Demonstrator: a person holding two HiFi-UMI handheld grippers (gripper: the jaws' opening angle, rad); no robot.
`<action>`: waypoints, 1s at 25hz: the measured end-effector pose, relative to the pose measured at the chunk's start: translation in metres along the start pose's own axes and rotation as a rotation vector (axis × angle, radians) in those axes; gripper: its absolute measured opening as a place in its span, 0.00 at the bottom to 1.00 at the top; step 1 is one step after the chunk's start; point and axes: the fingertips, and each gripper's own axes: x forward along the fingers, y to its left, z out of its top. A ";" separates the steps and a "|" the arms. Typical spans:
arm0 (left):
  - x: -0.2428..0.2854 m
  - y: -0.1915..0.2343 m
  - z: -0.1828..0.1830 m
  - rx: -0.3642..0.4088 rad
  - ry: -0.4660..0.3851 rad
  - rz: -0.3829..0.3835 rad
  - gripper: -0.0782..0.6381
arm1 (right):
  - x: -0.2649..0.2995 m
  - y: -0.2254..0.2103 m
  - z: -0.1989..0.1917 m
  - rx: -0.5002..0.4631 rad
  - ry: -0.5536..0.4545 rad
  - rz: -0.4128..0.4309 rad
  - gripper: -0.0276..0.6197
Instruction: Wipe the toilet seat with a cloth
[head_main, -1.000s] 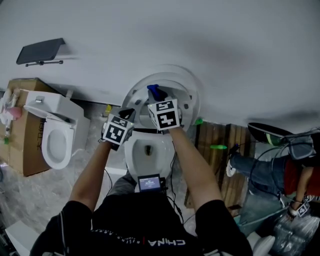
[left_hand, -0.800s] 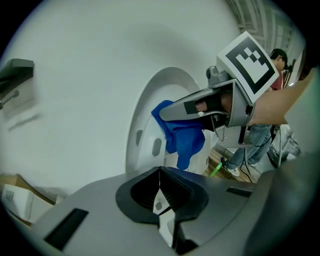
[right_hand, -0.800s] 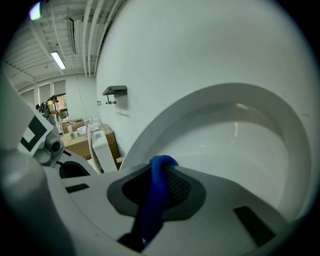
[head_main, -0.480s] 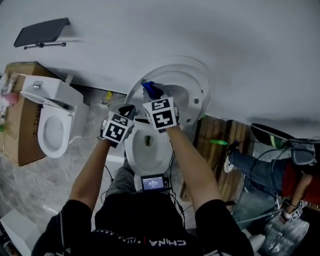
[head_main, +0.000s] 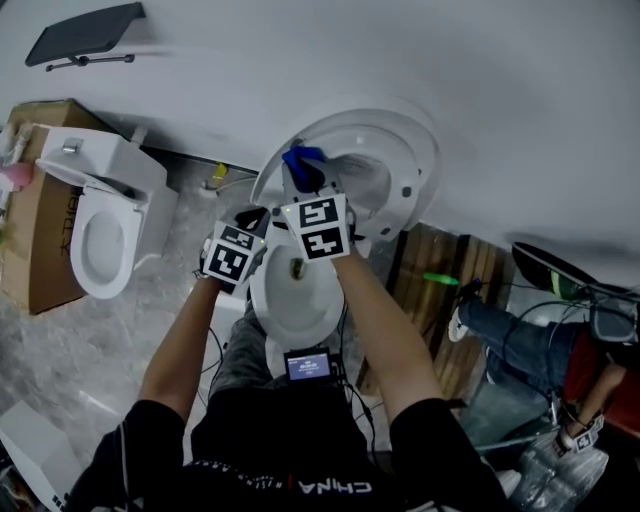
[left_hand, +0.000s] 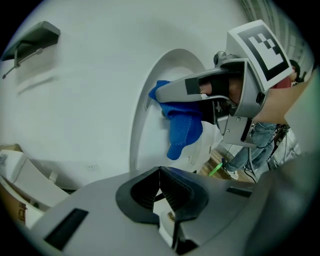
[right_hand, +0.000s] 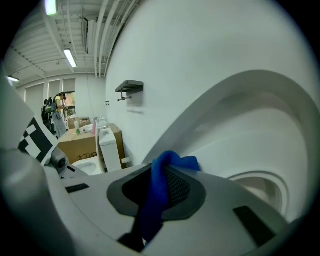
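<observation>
A white toilet stands before me with its seat and lid (head_main: 405, 150) raised against the wall, above the bowl (head_main: 295, 300). My right gripper (head_main: 305, 182) is shut on a blue cloth (head_main: 303, 162) and presses it against the upper left rim of the raised seat. In the right gripper view the cloth (right_hand: 159, 192) hangs pinched between the jaws, with the seat (right_hand: 245, 115) arching behind. The left gripper view shows the cloth (left_hand: 184, 127) draped under the right gripper against the seat's edge (left_hand: 142, 125). My left gripper (head_main: 255, 220) is shut with nothing in it, just left of the bowl.
A second toilet (head_main: 100, 235) and a cardboard box (head_main: 35, 225) stand at the left. A dark shelf (head_main: 85, 35) hangs on the wall. Wooden slats (head_main: 440, 310) with a green object (head_main: 440, 278) lie to the right, and a person (head_main: 560, 335) sits beyond them.
The right gripper has carried the cloth a little along the left rim of the raised seat. Both grippers have sunk slightly, and the head view has shifted.
</observation>
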 end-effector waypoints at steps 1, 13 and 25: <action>0.000 0.001 -0.004 -0.005 0.001 0.003 0.13 | 0.001 0.004 -0.002 -0.016 0.000 0.004 0.13; 0.007 0.015 -0.050 -0.047 0.018 0.041 0.13 | 0.034 0.045 -0.087 0.024 0.127 0.106 0.13; 0.023 0.021 -0.111 -0.080 0.057 0.060 0.13 | 0.055 0.084 -0.150 0.083 0.140 0.148 0.13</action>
